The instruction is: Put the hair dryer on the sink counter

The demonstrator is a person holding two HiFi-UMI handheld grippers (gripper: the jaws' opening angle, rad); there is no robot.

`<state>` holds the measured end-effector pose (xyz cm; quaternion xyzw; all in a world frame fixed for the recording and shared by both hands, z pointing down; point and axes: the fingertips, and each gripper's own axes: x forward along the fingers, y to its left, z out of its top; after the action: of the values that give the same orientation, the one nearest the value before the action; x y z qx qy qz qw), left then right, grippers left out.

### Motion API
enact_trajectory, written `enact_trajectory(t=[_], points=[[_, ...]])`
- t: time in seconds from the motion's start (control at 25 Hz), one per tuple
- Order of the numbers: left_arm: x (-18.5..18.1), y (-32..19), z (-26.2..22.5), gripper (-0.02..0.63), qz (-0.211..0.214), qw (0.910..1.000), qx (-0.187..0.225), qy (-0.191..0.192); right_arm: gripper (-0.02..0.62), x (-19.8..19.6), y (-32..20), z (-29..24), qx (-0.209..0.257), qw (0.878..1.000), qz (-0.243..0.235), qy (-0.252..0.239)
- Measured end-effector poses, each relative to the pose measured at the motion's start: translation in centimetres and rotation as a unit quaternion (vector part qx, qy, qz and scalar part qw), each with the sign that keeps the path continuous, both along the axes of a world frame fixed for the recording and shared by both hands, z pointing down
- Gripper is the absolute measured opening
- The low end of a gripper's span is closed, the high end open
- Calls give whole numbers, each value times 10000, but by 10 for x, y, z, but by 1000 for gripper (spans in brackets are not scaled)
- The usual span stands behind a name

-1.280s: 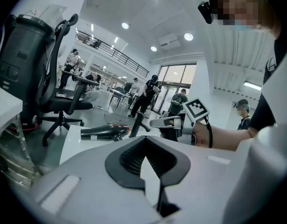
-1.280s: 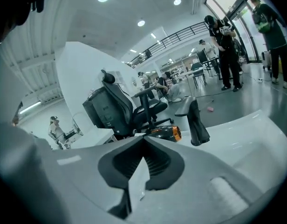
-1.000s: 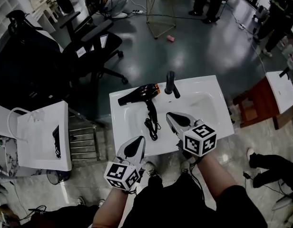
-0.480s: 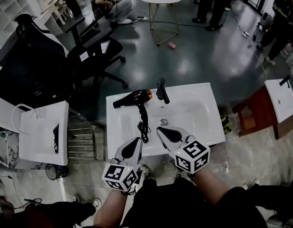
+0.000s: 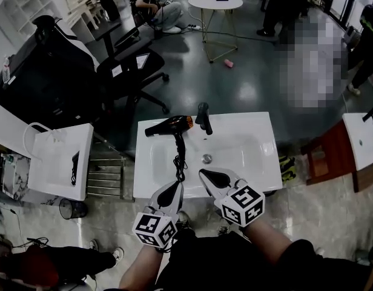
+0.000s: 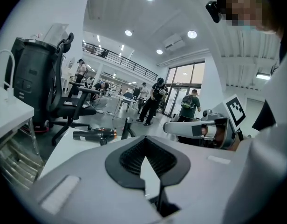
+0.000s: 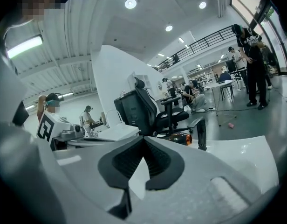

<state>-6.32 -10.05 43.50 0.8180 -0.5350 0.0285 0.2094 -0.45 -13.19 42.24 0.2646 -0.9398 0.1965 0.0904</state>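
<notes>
Hair dryer [image 5: 169, 125] lies far left on the white sink counter [image 5: 259, 162], just left of the black faucet [image 5: 203, 117], cord [image 5: 179, 159] trailing nearward. Left gripper [image 5: 174, 185] and right gripper [image 5: 206, 175] hover at the near edge, each with fingers pressed together on nothing. Beyond, a dark glossy floor [image 5: 247, 83] carries a black office chair [image 5: 123, 65] and round table [image 5: 217, 2].

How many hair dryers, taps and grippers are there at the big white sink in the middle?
hair dryer: 1
faucet: 1
grippers: 2, the left gripper and the right gripper
Total: 4
</notes>
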Motion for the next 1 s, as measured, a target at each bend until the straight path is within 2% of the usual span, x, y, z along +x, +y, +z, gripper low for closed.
enact_trajectory(t=[0.56,0.76,1.0], points=[[72,26,16,3,-221,9996,-168,28,2,58,24,16,-188,9990,-411,-21],[66,34,19,3,-328,9993,-183,26,0,50,31,20,-213,9985,-510,-10],[39,38,16,3,-346,9993,-167,42,1,23,37,19,-223,9984,-524,42]])
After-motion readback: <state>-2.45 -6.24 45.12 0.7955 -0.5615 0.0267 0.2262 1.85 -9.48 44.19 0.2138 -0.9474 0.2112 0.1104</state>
